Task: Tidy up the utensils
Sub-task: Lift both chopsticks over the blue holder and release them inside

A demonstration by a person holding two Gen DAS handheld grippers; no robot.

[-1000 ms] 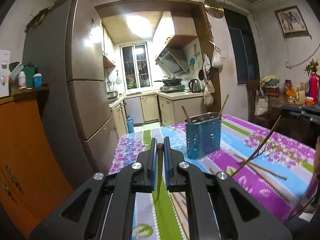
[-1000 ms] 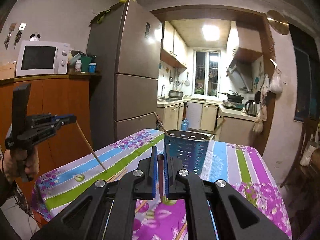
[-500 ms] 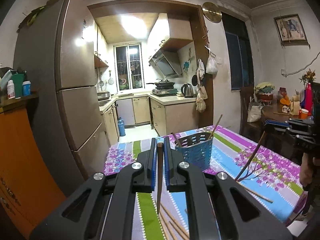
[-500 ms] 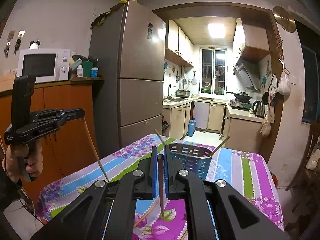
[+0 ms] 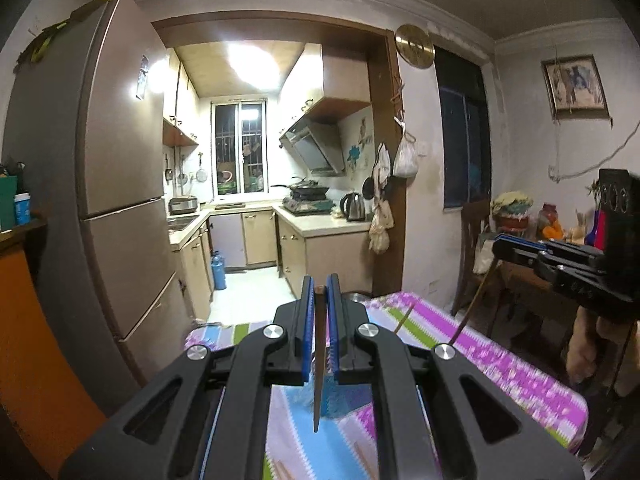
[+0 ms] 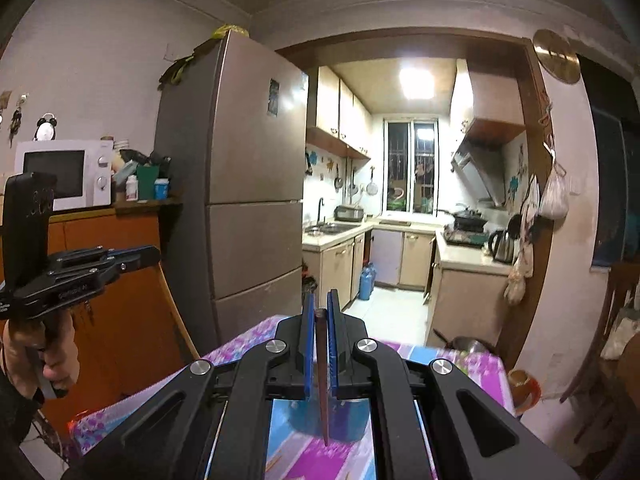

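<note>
My left gripper (image 5: 320, 294) is shut on a brown chopstick (image 5: 318, 380) that hangs point down between the blue pads. My right gripper (image 6: 320, 302) is shut on a second chopstick (image 6: 323, 392) in the same way. Both are raised above the floral tablecloth (image 5: 504, 360). The blue perforated utensil holder (image 6: 354, 420) stands on the table below and ahead, mostly hidden behind the jaws; a patch of the holder (image 5: 340, 400) shows in the left wrist view. Each view catches the other gripper from the side: right gripper (image 5: 500, 246), left gripper (image 6: 154, 254) in a hand (image 6: 44, 356).
A tall fridge (image 6: 248, 216) and an orange cabinet (image 6: 120, 280) stand left of the table. A metal bowl (image 6: 468, 346) and an orange cup (image 6: 524, 386) sit near the table's far right corner. A wooden chair (image 5: 476, 248) and cluttered side table are at right.
Both grippers have risen with their chopsticks still clamped. The blue holder has dropped low in both views and now sits mostly behind the jaws.
</note>
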